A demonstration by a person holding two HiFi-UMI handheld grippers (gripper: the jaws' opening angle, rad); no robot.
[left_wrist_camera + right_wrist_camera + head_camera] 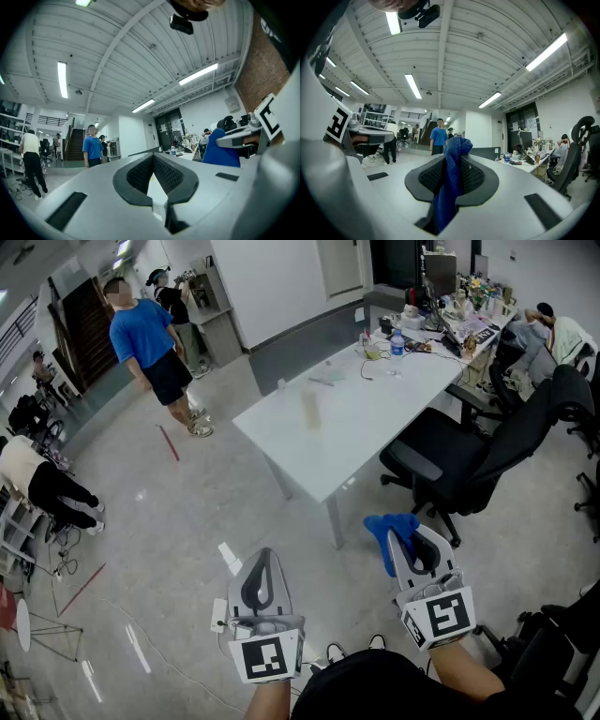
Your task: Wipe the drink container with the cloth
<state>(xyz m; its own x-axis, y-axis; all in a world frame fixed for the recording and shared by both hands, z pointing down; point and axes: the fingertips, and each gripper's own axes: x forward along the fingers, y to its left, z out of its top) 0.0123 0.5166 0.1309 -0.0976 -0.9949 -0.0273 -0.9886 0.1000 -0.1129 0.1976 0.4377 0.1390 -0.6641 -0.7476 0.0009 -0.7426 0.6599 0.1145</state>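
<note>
Desk (375, 418): white, long, ahead of both sets of fingers and well apart from them, with bare floor between. Looks out of working reach from here.

Office chair (469, 465): black, ahead of the right fingers, beside the desk's near-right edge.

Drink container (310, 410): pale, see-through, tall. It stands upright on the desk toward its left end, roughly straight ahead of the left fingers and far beyond them. Too blurred to tell lid or contents. Judgement: light plastic with a smooth wall, so it would slip or tip if wiped unsupported, and the wall may flex. Best hold is around the mid-body or lower with the free fingers at a moderate squeeze, wiping with the other side.

Right gripper (419, 545): level, fingers clamped on the cloth.

Left gripper (262, 563): level, fingers closed together with nothing between them. It must open before it can steady the container.

Cloth (387, 526): blue, knit-looking, pinched between the right fingers. A bunch sticks out past the tips and the rest hangs below them. Soft, limp and light, and the grip looks secure. The bunch at the tips is the likely wiping face. It is nowhere near the container.

Wipe not yet begun.
</note>
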